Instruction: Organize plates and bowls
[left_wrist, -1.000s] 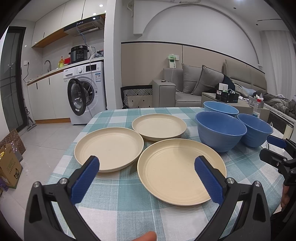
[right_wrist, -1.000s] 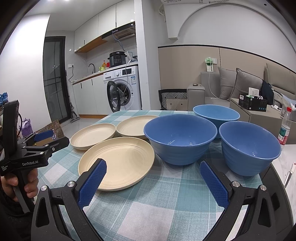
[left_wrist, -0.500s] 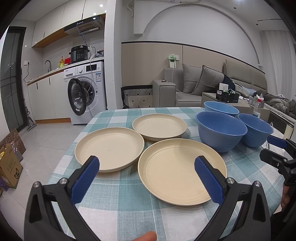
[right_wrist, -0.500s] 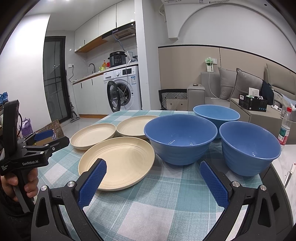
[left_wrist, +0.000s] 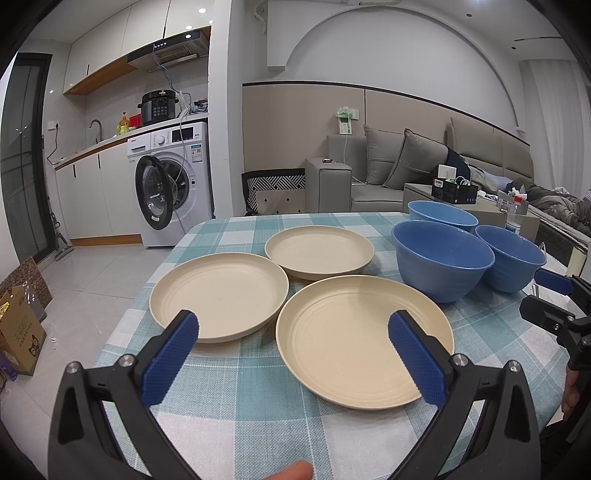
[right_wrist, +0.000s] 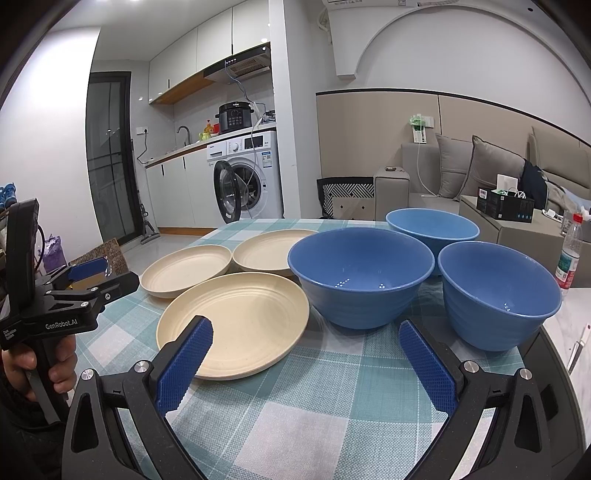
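Observation:
Three cream plates lie on the checked tablecloth: a near plate (left_wrist: 354, 336) (right_wrist: 236, 317), a left plate (left_wrist: 218, 291) (right_wrist: 184, 269) and a far plate (left_wrist: 319, 251) (right_wrist: 266, 253). Three blue bowls stand to their right: a middle bowl (left_wrist: 441, 262) (right_wrist: 360, 277), a right bowl (left_wrist: 511, 256) (right_wrist: 498, 295) and a far bowl (left_wrist: 441, 216) (right_wrist: 432, 223). My left gripper (left_wrist: 295, 345) is open, hovering over the near plate's front edge. My right gripper (right_wrist: 304, 350) is open, low over the cloth in front of the middle bowl. Neither holds anything.
The table (left_wrist: 258, 413) ends at its left edge above a tiled floor with a cardboard box (left_wrist: 18, 332). A washing machine (left_wrist: 170, 184) with its door open stands behind. A sofa (left_wrist: 406, 177) and a water bottle (right_wrist: 570, 254) are on the right.
None of the plates or bowls has moved. Both grippers stay open and almost still, with only a very slight shift of the left view.

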